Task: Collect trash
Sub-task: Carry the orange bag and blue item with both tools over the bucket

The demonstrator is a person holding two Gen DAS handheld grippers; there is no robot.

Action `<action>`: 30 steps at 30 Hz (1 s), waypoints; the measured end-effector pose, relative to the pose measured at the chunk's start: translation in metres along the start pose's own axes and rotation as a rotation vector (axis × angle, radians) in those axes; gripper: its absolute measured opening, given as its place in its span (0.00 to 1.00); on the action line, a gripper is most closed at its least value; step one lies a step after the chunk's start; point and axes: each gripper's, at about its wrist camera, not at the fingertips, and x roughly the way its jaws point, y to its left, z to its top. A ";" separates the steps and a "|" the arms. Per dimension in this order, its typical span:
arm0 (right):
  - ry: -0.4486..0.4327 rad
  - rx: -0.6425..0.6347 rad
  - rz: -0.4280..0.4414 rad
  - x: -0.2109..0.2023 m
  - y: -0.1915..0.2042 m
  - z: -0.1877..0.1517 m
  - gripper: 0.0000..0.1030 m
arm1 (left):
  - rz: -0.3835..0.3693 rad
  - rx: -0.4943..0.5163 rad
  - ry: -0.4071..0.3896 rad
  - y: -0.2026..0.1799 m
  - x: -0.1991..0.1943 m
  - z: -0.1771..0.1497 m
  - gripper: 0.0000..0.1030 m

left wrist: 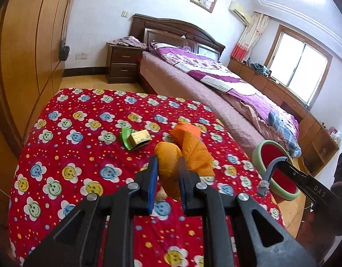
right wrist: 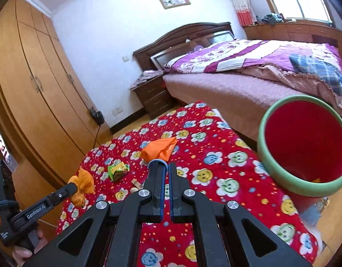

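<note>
We have an orange crumpled wad [left wrist: 171, 169] pinched in the left gripper [left wrist: 168, 166], lifted clear of the red smiley-flower cloth [left wrist: 70, 144] that covers the bench. In the right wrist view the same wad [right wrist: 80, 189] hangs at the tip of the left gripper [right wrist: 74, 187], off toward the near left corner of the cloth. That makes this the carry step, as we judge it: one piece of trash is in hand and on its way to the bin.

The bin is the red bucket with a green rim [right wrist: 271, 162], standing at the right edge of the bench, beside the bed [right wrist: 215, 89]. The right gripper [right wrist: 167, 166] is clenched on a grey curved handle [left wrist: 274, 164] that we read as the bucket's; in the left wrist view it reaches in from the right, just above the rim [left wrist: 260, 151]. Whether it is tipping or only steadying the bucket we cannot tell.

Still lying on the cloth are a second orange wad [right wrist: 159, 149], a green and yellow carton [right wrist: 118, 171] and some small pale scraps [right wrist: 135, 185] near the middle.

Next, we think, the left gripper must travel right across the cloth, over the second wad, until its load is above the bucket's mouth, and only then release. Letting go short of the rim would drop the wad on the cloth or the floor.
</note>
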 end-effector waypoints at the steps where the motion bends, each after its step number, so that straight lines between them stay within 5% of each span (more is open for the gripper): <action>1: -0.005 0.003 -0.003 -0.004 -0.002 0.000 0.02 | -0.004 0.003 -0.001 -0.003 -0.002 0.000 0.16; 30: -0.116 0.138 -0.106 -0.058 -0.105 0.025 0.02 | -0.105 0.116 0.032 -0.100 0.023 0.010 0.16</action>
